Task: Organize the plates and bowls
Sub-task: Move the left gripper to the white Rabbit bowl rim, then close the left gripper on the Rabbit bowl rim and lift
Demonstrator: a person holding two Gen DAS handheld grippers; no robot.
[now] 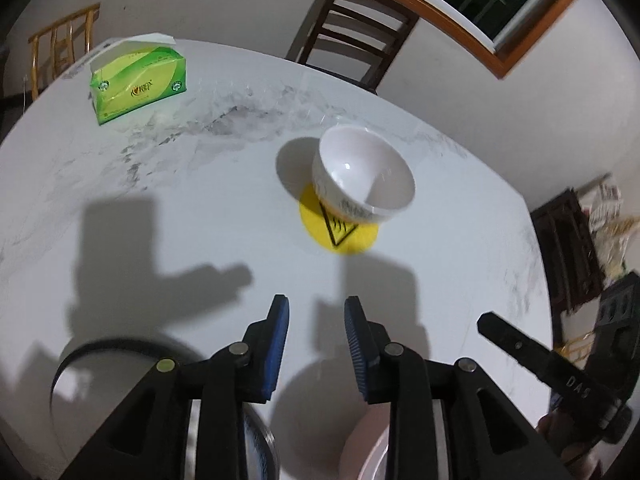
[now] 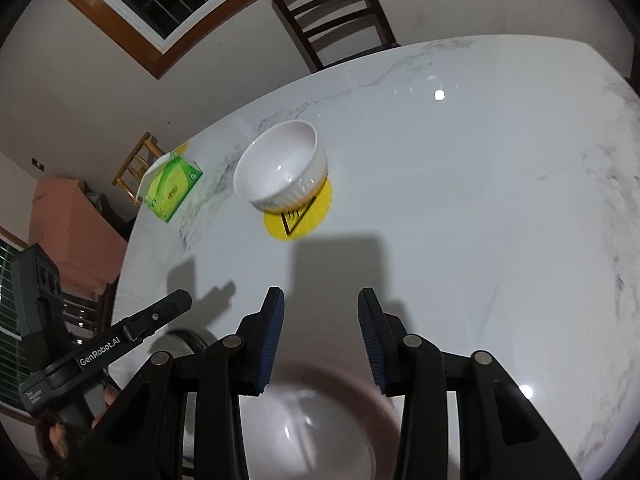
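A white bowl [image 1: 364, 174] stands on a yellow round mat [image 1: 340, 226] near the middle of the marble table [image 1: 180, 216]; it also shows in the right wrist view [image 2: 282, 168] on the same mat [image 2: 302, 216]. My left gripper [image 1: 316, 312] is open and empty, short of the bowl. My right gripper [image 2: 320, 304] is open and empty above a pinkish-rimmed white dish [image 2: 316, 420] close under it. A black-rimmed plate [image 1: 100, 364] and a pale dish edge [image 1: 370, 444] lie under the left gripper.
A green tissue box [image 1: 138, 82] sits at the table's far left; it also shows in the right wrist view [image 2: 172, 188]. A dark wooden chair [image 1: 352, 36] stands behind the table. The right gripper [image 1: 560, 376] shows at the left view's right edge.
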